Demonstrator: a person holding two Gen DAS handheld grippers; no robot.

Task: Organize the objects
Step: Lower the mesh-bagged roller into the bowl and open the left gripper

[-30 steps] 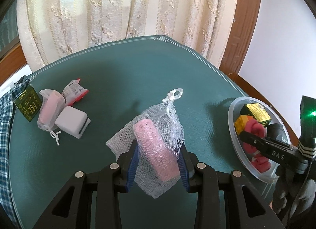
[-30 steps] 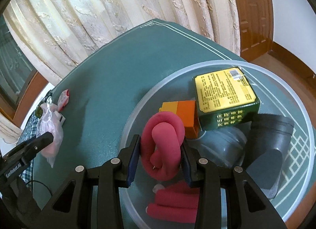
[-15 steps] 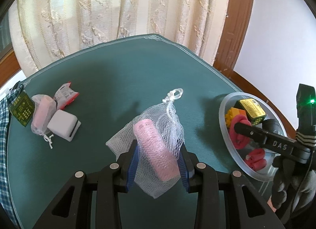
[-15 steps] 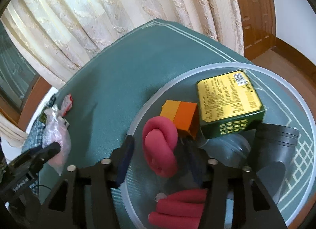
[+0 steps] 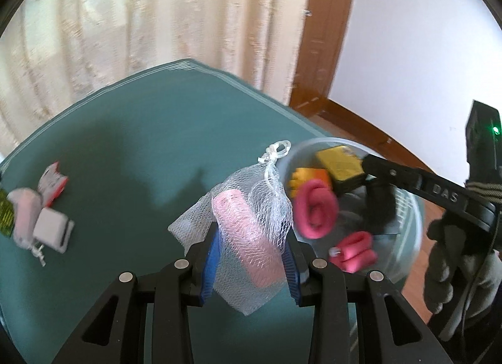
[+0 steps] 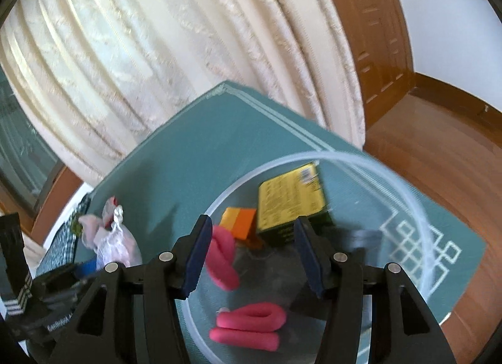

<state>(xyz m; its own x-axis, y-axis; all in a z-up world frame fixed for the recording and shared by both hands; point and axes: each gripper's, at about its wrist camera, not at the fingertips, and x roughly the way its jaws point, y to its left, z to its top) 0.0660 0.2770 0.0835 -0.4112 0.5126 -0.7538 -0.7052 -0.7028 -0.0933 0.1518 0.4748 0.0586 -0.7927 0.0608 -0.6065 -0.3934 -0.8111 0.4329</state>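
Observation:
My left gripper [image 5: 251, 231] is shut on a white mesh bag [image 5: 238, 216] with a pink bar inside, held above the green table just left of the clear plastic bowl [image 5: 326, 140]. The bowl holds a red foam twist [image 6: 224, 257], a red foam curler [image 6: 248, 323], an orange block [image 6: 240, 222], a yellow-green box [image 6: 288, 197] and a blurred grey fitting [image 6: 364, 235]. My right gripper [image 6: 252, 226] hangs over the bowl [image 6: 392, 175] with its jaws apart and nothing pressed between them. In the right wrist view the mesh bag [image 6: 116, 244] shows at the lower left.
At the table's left lie a second pink mesh bag [image 5: 23, 216], a white box [image 5: 51, 229] and a red-and-white packet [image 5: 53, 185]. Cream curtains hang behind the table. The bowl sits near the right edge, with wooden floor [image 6: 439, 150] beyond.
My right gripper let go of the red foam twist, which now lies in the bowl, and lifted back. My left gripper carried the mesh bag rightward, close to the bowl.

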